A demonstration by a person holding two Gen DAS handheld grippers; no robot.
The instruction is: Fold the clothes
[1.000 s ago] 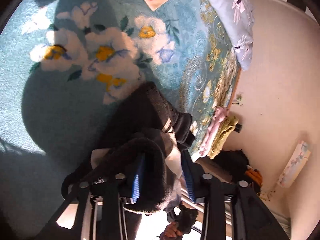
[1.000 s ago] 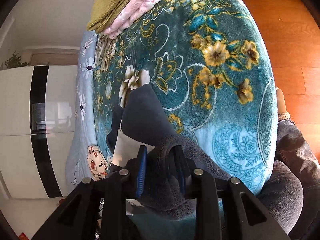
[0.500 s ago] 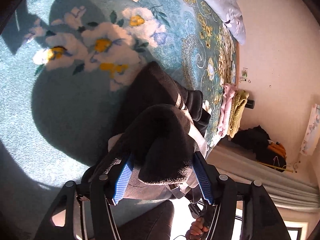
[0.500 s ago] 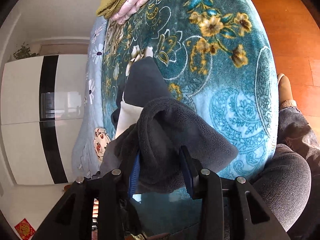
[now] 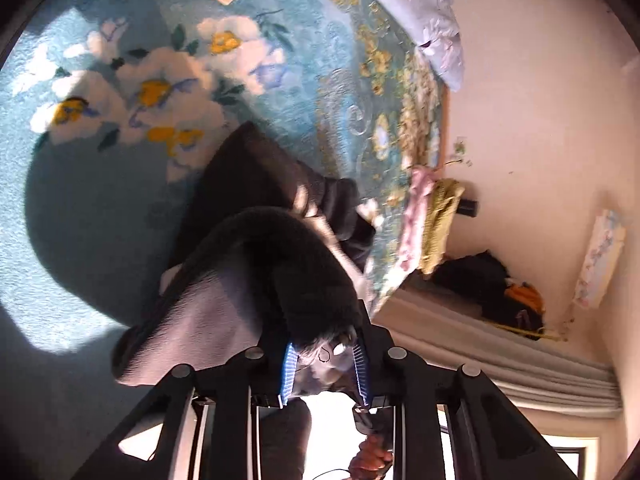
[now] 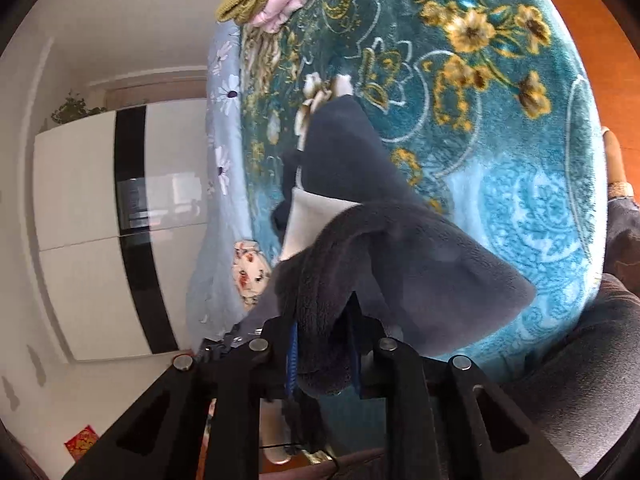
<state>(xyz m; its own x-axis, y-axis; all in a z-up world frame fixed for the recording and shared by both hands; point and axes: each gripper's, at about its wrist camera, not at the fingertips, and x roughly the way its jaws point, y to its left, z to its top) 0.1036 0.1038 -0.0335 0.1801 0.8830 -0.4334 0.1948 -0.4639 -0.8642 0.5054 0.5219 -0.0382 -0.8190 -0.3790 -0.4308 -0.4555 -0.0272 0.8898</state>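
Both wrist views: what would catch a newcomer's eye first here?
The dark fleece garment, bunched up in front of both cameras, with the left gripper and right gripper each clamped on a fold of it. Beneath it spreads the teal flowered blanket, with folded clothes stacked at its far edge.

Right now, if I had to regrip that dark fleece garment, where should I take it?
Probably the thick rolled hem that both grippers already pinch: left gripper, right gripper. On the dark fleece garment that edge is raised off the blanket; come from the near side, pads across the fold.
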